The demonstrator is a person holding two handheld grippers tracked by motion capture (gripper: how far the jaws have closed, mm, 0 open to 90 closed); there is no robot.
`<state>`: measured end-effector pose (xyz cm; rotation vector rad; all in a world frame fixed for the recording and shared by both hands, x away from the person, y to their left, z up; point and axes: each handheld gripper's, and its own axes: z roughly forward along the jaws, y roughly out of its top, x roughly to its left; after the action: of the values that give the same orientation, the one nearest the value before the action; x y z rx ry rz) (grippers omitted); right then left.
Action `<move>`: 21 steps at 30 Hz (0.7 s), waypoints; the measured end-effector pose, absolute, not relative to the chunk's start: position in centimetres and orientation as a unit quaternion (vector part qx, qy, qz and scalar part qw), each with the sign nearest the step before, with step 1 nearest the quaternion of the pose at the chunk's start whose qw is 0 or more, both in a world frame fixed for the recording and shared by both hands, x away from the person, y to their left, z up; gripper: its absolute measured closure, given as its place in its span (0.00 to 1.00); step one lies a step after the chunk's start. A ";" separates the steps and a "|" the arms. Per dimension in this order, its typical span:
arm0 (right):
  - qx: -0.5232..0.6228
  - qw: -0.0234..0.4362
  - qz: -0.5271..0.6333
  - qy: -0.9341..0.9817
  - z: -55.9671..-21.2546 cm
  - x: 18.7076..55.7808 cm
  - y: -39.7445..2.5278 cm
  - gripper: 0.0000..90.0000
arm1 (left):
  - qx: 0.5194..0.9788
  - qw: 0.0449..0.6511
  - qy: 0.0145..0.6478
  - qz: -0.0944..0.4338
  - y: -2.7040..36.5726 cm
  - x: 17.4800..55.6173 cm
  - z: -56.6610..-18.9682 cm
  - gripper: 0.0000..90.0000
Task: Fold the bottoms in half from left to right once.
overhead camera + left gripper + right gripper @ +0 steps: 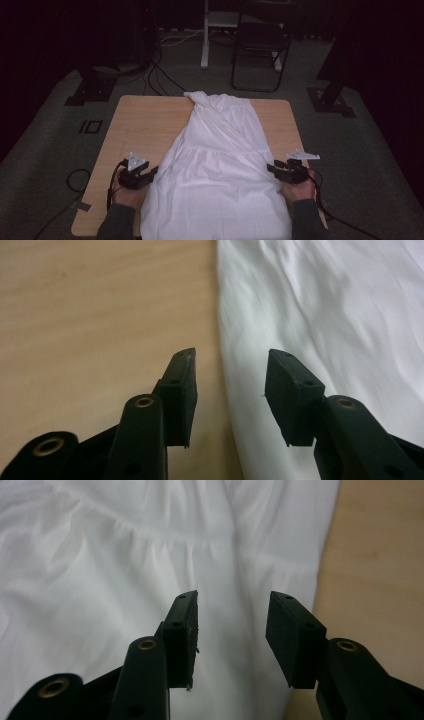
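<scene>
A white dress (215,160) lies flat along the wooden table (140,125), narrow end far, wide hem hanging over the near edge. My left gripper (152,172) sits at the dress's left edge. In the left gripper view this gripper (231,357) is open, straddling the cloth's edge (225,340), one jaw over wood, one over fabric. My right gripper (271,167) is at the dress's right edge. In the right gripper view it (232,600) is open above the white fabric (150,555), close to the seam line, with nothing between its jaws.
Bare wood (380,555) shows right of the dress and also on the left (100,305). Beyond the table stand a dark folding chair (260,45), a white stand leg (205,40) and cables on the grey floor (160,75).
</scene>
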<state>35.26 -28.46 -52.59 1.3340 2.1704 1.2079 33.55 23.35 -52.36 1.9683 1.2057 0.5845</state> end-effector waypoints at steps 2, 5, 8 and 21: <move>0.463 0.157 0.427 0.761 -52.1 37.1 -27.6 0.62 | 0.771 0.365 0.470 0.228 22.7 35.3 -52.3 0.60; 0.458 0.154 0.425 0.765 -52.0 40.1 -26.2 0.62 | 0.776 0.362 0.469 0.216 21.6 37.7 -52.4 0.59; 0.468 0.138 0.424 0.763 -52.4 43.0 -25.2 0.59 | 0.785 0.354 0.465 0.206 20.5 39.6 -52.6 0.57; 0.477 0.078 0.414 0.772 -55.0 47.1 -21.9 0.59 | 0.804 0.340 0.461 0.159 18.3 42.0 -54.8 0.83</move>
<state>47.15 -21.93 -55.04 1.4284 2.3108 1.2383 42.04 18.33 -54.81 2.0936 1.1986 0.4135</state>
